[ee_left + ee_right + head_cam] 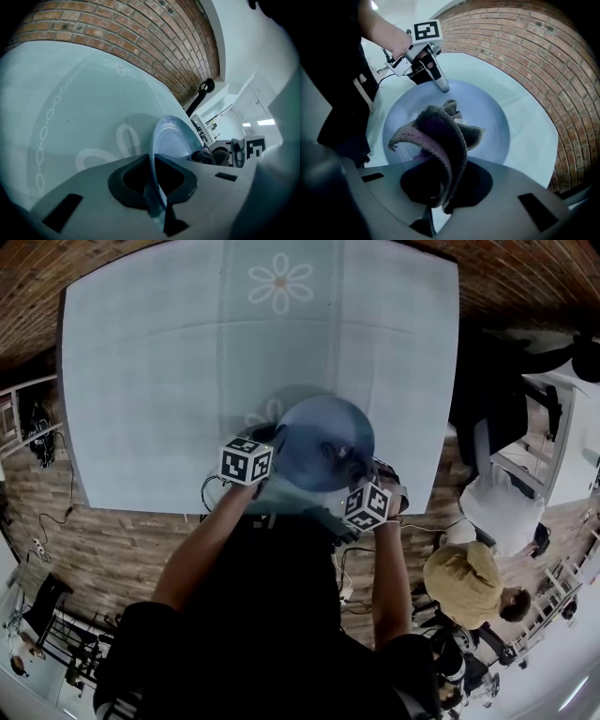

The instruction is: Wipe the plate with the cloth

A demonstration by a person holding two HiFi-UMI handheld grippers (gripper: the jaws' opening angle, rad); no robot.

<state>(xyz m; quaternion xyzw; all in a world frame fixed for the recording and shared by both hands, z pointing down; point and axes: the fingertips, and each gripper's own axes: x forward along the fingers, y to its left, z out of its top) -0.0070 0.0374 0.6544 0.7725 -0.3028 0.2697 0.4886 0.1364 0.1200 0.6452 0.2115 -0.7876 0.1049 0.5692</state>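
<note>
Closest in the head view, two bare forearms stretch forward from a black top [262, 615]; the left forearm [199, 545] angles inward and the right forearm [390, 577] runs nearly straight. The left gripper [274, 441] and right gripper [349, 463] meet at a round glossy blue plate [323, 432], held tilted above the pale blue flower-patterned tablecloth [141, 381].

From the left gripper view, the jaws are pinched tight onto the plate's rim, which runs edge-on between them. The rest of the plate rises beyond the tips.

From the right gripper view, the jaws are clamped on a grey-and-purple knitted cloth [440, 140]. It is bunched between them and spills past the tips against the plate's face. Beyond the tips, the left gripper bites the far rim, with a hand [391, 40] wrapped around its handle.
</note>
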